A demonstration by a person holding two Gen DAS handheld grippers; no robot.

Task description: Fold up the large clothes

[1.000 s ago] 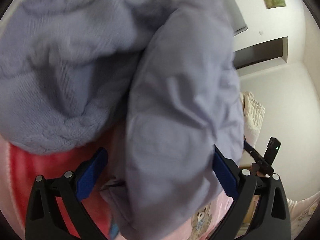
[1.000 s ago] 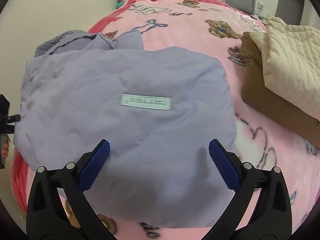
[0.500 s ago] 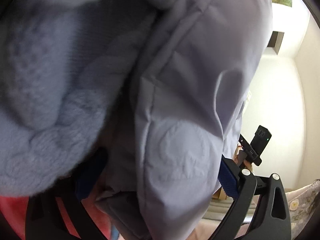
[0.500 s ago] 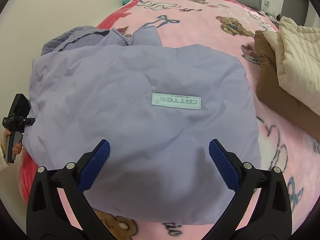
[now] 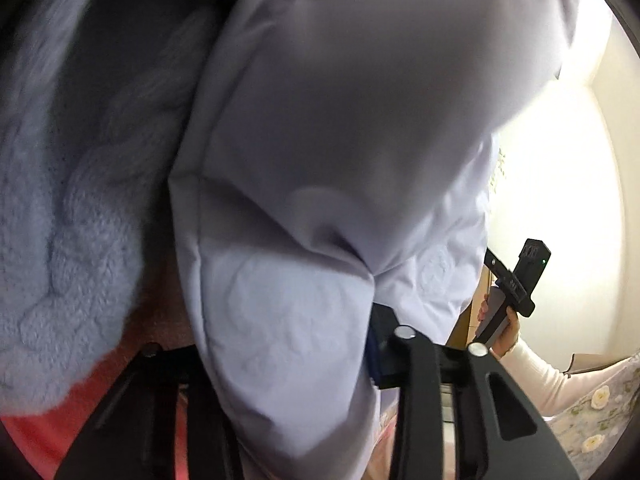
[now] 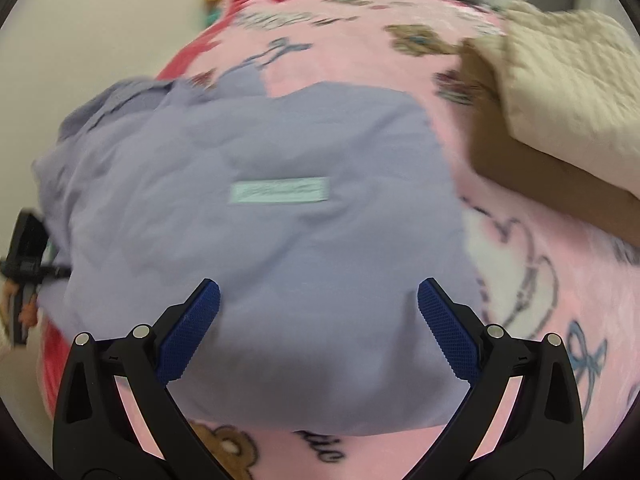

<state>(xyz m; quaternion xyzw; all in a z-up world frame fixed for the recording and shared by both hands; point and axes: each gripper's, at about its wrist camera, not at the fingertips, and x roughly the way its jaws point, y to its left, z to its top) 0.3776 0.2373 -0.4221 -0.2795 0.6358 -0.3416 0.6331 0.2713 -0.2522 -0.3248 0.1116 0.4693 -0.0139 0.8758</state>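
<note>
Lilac, padded and soft, the jacket (image 5: 328,184) bunches lightly while my left tool (image 5: 280,364) is closing on its thick edge, and my right tool (image 6: 319,330) hangs wide open, empty, above it.

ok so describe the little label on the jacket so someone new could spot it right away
Start at the pink teddy-bear blanket covering the bed, then the lilac jacket spread across it. Near the jacket's middle sits the label: a small pale mint rectangle, lying flat, the only light patch on the plain lilac fabric.

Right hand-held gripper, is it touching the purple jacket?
Apart. The right wrist view shows the right hand-held gripper wide open above the purple jacket, its pads pressing nothing.
</note>
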